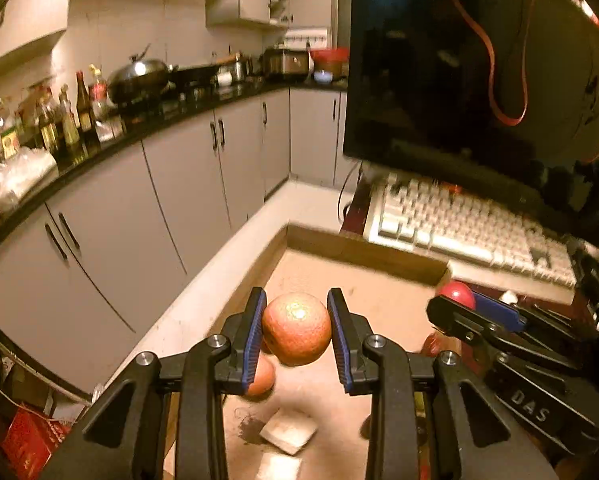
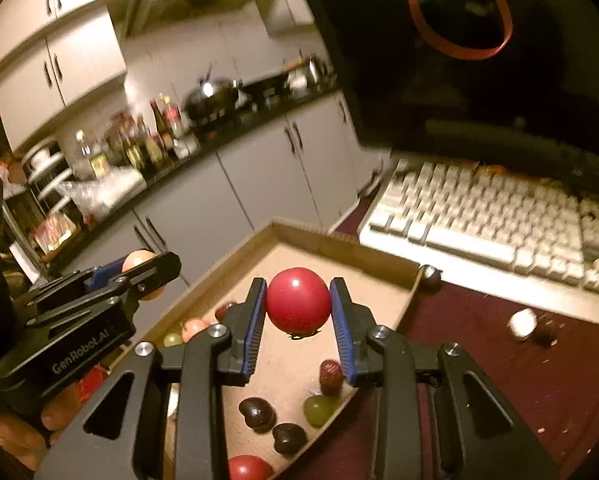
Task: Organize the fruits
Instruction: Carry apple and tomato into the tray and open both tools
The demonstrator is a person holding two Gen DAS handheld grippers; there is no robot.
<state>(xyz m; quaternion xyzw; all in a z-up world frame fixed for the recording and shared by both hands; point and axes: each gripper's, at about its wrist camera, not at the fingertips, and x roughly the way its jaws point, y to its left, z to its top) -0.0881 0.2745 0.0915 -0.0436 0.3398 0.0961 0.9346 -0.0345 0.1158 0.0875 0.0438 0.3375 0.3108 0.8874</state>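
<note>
My left gripper is shut on an orange and holds it above the open cardboard box. My right gripper is shut on a red tomato above the same box. In the left wrist view the right gripper shows at the right with the tomato. In the right wrist view the left gripper shows at the left with the orange. In the box lie another orange fruit, dark chestnuts, a green grape, a red date and a red fruit.
A white keyboard and a dark monitor stand behind the box on a dark red table. A small white object lies on the table. Kitchen cabinets and a counter with bottles run along the left.
</note>
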